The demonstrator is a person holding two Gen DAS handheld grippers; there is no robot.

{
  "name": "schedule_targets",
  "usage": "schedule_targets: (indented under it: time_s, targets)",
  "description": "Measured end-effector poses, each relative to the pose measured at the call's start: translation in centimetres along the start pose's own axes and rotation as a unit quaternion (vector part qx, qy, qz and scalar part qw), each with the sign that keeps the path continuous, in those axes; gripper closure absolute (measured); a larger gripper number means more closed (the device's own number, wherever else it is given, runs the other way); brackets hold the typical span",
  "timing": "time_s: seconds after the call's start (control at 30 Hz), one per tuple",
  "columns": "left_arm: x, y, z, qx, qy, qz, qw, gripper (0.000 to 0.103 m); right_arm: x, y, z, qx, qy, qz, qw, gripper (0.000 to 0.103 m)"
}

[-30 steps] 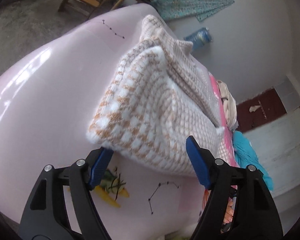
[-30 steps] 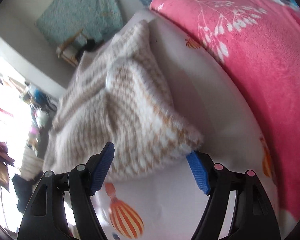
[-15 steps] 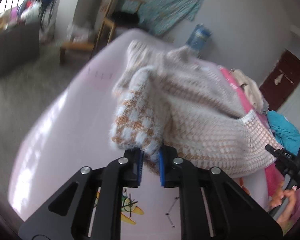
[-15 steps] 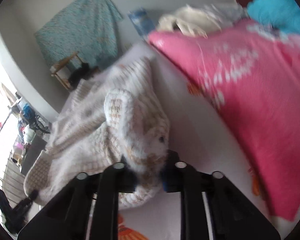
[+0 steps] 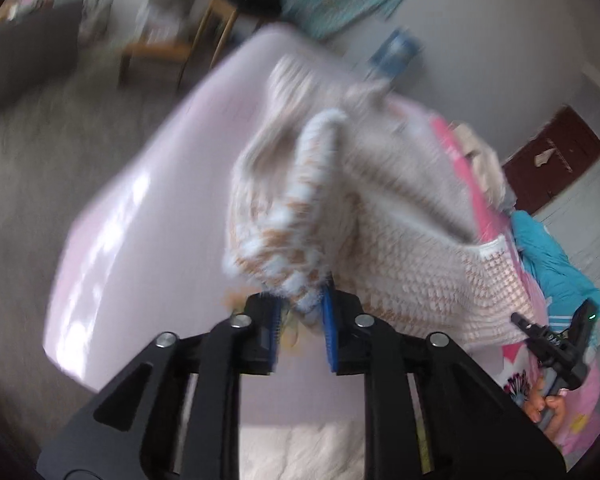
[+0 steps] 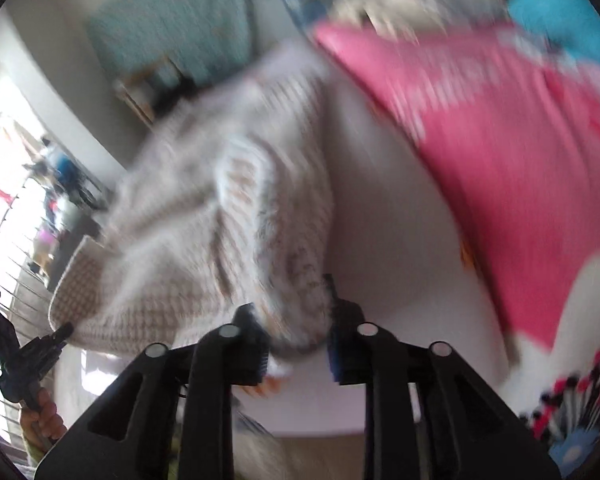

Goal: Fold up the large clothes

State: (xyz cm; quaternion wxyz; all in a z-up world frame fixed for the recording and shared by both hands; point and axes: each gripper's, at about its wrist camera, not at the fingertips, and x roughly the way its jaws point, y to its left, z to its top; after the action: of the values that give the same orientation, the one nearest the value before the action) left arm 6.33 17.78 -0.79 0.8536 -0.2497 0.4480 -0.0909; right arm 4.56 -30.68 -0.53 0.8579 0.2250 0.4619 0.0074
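Note:
A white-and-tan knitted sweater (image 5: 400, 240) lies bunched on a pale pink bed sheet (image 5: 148, 220), its near edge raised. My left gripper (image 5: 302, 320) has a fluffy fold of that edge between its blue pads, and its jaws are opening a little. In the right wrist view the sweater (image 6: 188, 248) fills the gap of my right gripper (image 6: 298, 336), whose jaws are also opening slightly while the pads still press the knit. Each view shows the other gripper, held in a hand, at the sweater's far corner. Both views are motion-blurred.
A bright pink blanket (image 6: 500, 160) covers the bed's right side, with a blue garment (image 5: 556, 252) and a cream cloth heap beyond. A wooden chair (image 5: 172, 40) and a teal cloth (image 6: 172, 28) stand at the far wall. Grey floor (image 5: 40, 140) borders the bed's left.
Both grippers went from wide open at the sweater's near edge to closed on it. They have since lifted the edge and moved, and the gaps between the pads have widened slightly.

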Motion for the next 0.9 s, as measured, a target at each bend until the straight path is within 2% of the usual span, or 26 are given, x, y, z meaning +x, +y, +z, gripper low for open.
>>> schedule_targets:
  time_s: [0.03,0.07,0.13,0.17,0.27,0.37,0.5,0.6,0.67,0.73,0.83,0.9]
  targets:
    - [0.3,1.3,-0.3,-0.021,0.012,0.012,0.9996,0.073,0.3,-0.7,-0.2,0.009,0.011,-0.008,1.000,0.073]
    - [0.2,2.2,-0.4,-0.034,0.013,0.018,0.9992,0.064,0.3,-1.5,-0.3,0.019,0.018,-0.018,1.000,0.069]
    - [-1.4,3.4,0.0,-0.055,-0.015,0.023,0.9981,0.060,-0.8,-2.7,-0.2,0.031,0.014,-0.013,0.999,0.055]
    - [-2.3,3.7,0.5,-0.055,-0.032,0.031,0.9975,0.058,-1.6,-3.2,0.0,0.034,0.004,-0.019,0.999,0.054]
    - [-4.3,3.3,1.8,-0.031,-0.073,0.049,0.9956,0.058,-3.9,-3.1,0.5,0.012,-0.030,-0.059,0.998,0.052]
    - [-4.7,0.3,2.6,0.021,-0.090,0.023,0.9955,0.057,-5.1,-1.4,1.6,-0.015,-0.066,-0.045,0.997,0.052]
    - [-1.1,-6.0,2.9,0.110,-0.052,-0.033,0.9920,0.057,-4.3,3.3,2.7,-0.093,-0.086,0.008,0.992,0.052]
    - [2.6,-10.7,2.2,0.174,-0.004,-0.058,0.9829,0.057,-1.9,7.3,2.7,-0.156,-0.060,0.041,0.985,0.052]
    - [4.4,-12.4,1.1,0.205,0.024,-0.065,0.9763,0.058,-0.8,8.9,2.2,-0.187,-0.047,0.053,0.980,0.054]
    - [6.1,-13.2,-0.3,0.229,0.055,-0.057,0.9701,0.058,0.6,10.1,1.5,-0.214,-0.022,0.057,0.975,0.059]
    - [8.4,-12.3,-2.6,0.249,0.099,0.004,0.9634,0.057,3.0,10.5,-0.1,-0.234,0.034,0.039,0.971,0.064]
    - [8.2,-11.4,-2.9,0.237,0.100,-0.006,0.9663,0.057,4.9,9.6,-1.4,-0.229,0.083,0.020,0.970,0.070]
